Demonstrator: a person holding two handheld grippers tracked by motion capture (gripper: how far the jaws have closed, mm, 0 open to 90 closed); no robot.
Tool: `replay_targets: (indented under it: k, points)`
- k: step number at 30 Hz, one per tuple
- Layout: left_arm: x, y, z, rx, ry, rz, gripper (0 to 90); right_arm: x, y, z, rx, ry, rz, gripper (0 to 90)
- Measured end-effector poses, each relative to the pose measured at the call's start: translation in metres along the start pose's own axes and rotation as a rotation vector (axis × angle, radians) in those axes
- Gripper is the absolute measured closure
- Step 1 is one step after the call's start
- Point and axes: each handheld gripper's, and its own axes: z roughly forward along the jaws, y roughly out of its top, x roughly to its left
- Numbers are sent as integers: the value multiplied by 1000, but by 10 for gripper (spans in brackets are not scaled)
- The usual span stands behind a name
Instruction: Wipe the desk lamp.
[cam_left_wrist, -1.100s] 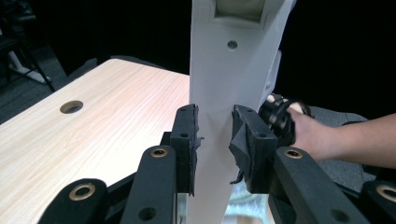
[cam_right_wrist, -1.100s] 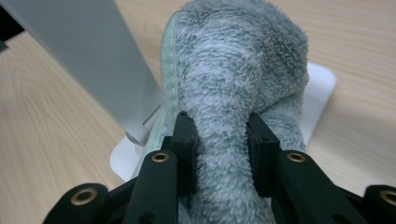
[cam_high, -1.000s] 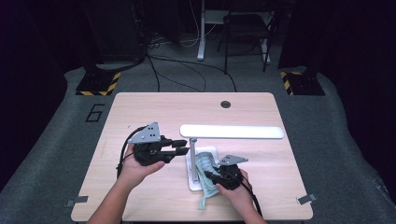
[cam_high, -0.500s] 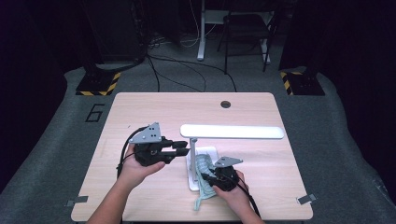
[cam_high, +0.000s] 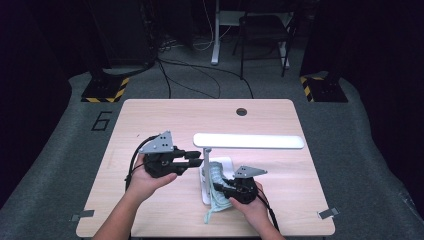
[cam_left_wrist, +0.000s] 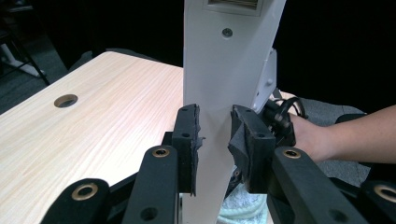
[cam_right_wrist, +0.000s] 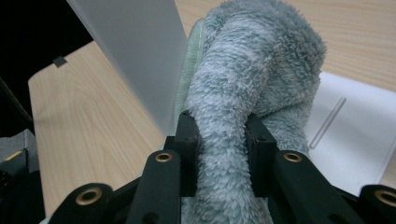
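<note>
A white desk lamp stands mid-table, with a long flat head (cam_high: 248, 141), a thin upright stem (cam_high: 206, 162) and a flat base (cam_high: 227, 167). My left gripper (cam_high: 197, 159) reaches in from the left and is shut on the stem (cam_left_wrist: 224, 70), with its pads (cam_left_wrist: 187, 140) against the stem's sides. A fluffy grey-green cloth (cam_high: 216, 187) lies over the base beside the stem, and its tail hangs off toward the front edge. My right gripper (cam_high: 222, 189) is shut on the cloth (cam_right_wrist: 261, 60), which bulges up between the jaws just in front of the stem (cam_right_wrist: 135, 51).
The wooden table (cam_high: 150, 120) has a round cable hole (cam_high: 242, 111) at its far edge. Tape tabs (cam_high: 327, 213) mark the front corners. Dark floor, cables and a chair (cam_high: 262, 30) lie beyond the table.
My right gripper has shifted slightly left toward the stem with the cloth, and the cloth's loose end has trailed nearer the front edge. The left hand has stayed still.
</note>
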Motion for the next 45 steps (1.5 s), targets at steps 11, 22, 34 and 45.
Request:
replay_targets:
  k: [11,22,34,45]
  points:
    - [-1,1,0,3,-2,1,716,13,17,-20,-125,20,-4,716]
    - [-1,1,0,5,0,3,718,29,37,-38,-223,7,49,715]
    - [-2,1,0,9,3,2,720,40,48,-48,-268,-5,54,715]
    - [-2,1,0,5,6,2,725,29,11,-17,-101,-77,11,715]
